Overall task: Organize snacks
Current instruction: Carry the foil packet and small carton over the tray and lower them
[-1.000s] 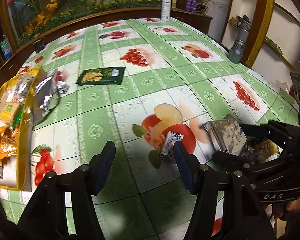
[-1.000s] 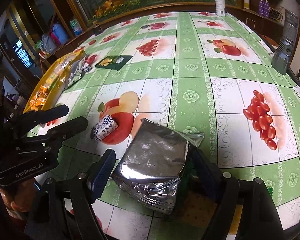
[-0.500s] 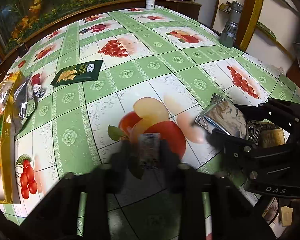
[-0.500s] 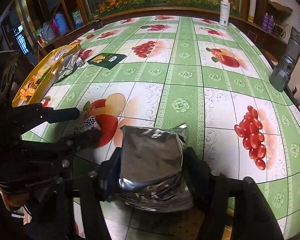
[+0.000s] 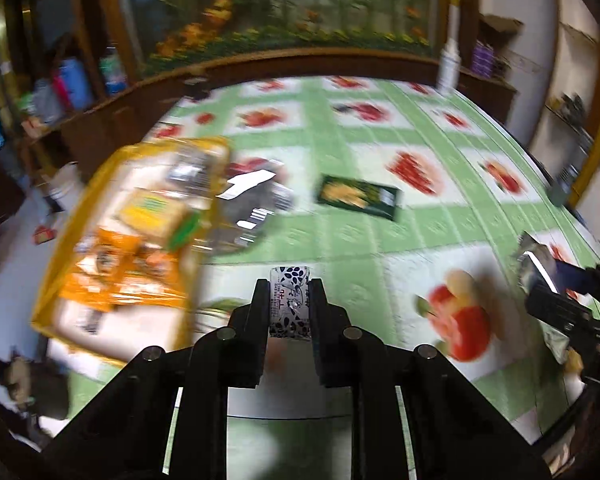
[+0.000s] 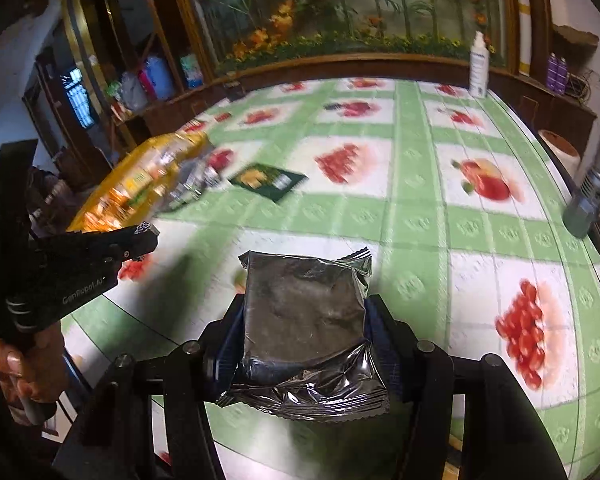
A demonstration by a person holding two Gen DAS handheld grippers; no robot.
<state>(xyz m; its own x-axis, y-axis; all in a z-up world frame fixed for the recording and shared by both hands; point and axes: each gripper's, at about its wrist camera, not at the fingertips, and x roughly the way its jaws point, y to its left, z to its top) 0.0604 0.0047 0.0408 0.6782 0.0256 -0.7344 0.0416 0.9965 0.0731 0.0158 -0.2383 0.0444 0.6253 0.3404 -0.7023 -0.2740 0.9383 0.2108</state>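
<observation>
Over the fruit-print table [image 6: 412, 240], both grippers clamp snacks: left gripper [image 5: 290, 300] small packet [image 5: 290, 304], right gripper [image 6: 306, 328] foil bag [image 6: 306, 320].

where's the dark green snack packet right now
The dark green snack packet lies flat on the fruit-print tablecloth, toward the far left of the table, just right of the yellow bag of snacks and apart from both tools.

Snack bag [image 5: 116, 240] at table's [image 5: 380, 240] left edge; flat packet [image 5: 358, 197] right of it; bottle [image 6: 479, 65] at far edge.
</observation>
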